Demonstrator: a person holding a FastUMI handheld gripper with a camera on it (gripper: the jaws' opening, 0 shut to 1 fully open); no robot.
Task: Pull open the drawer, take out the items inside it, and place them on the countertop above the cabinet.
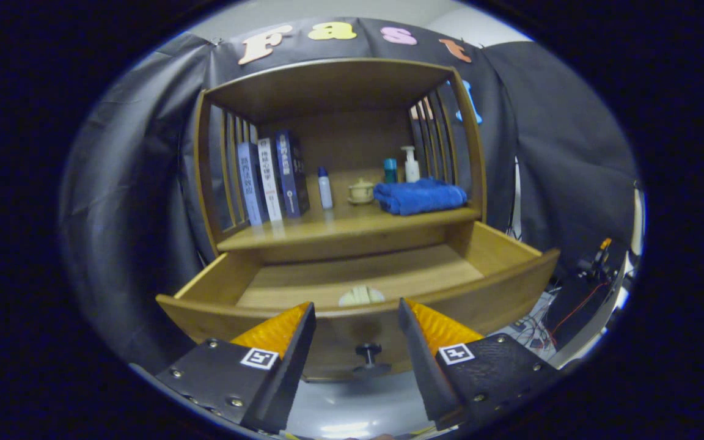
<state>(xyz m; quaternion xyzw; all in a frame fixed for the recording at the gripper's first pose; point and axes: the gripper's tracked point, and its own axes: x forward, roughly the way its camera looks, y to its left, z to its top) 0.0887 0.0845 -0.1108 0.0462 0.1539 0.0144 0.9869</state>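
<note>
My gripper point(357, 318): fingers spread wide, gripping nothing, held in front of the drawer front with the knob showing in the gap between them.
Drawer point(498, 299): pulled well out of the wooden cabinet point(205, 183), warm brown wood, with a curved front board and plain floor.
Knob point(368, 352): small, dark and round, centred on the drawer front, just ahead of my fingers and untouched.
Item in drawer point(361, 296): a pale, cream-coloured rounded thing with faint ribs, lying on the drawer floor close behind the front board, half hidden by it; I cannot tell what it is.
Countertop point(327, 229): the wooden shelf surface above the drawer.
Towel point(420, 195): blue, folded, on the right side of the countertop.
Books point(272, 177): three, standing upright at the left.
Small white bottle point(325, 188): upright just beside the books.
Lidded cup point(362, 191): cream, between the bottle and towel.
Pump bottle point(411, 164): white, behind the towel, next to a teal container point(390, 170).
</note>
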